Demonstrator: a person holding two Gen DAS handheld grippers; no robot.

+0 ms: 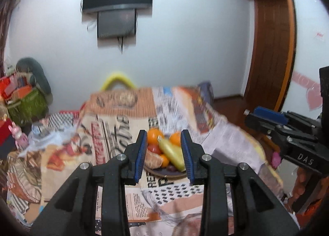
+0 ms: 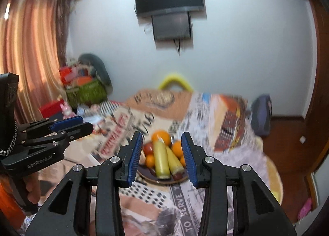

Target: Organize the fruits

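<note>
the table [image 1: 115, 133] is wrapped in newspaper, probably so fruit mess stays off it. the plate [image 2: 162, 181] sits mid-table with the fruit heaped on it — oranges [image 2: 161, 136], two yellow-green long fruits [image 2: 161, 162], something red — so sorting looks not yet begun. left gripper [image 1: 164, 153] and right gripper [image 2: 162, 153] both hang above it, jaws slightly parted and empty, lined up on the pile.

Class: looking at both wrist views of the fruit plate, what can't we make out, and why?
- Plate, left wrist view: side rims hidden behind left gripper fingers.
- Dark fruit, right wrist view: motion blur, kind unclear.
- Tablecloth print: mostly smeared.
- Right gripper: empty, jaws apart.
</note>
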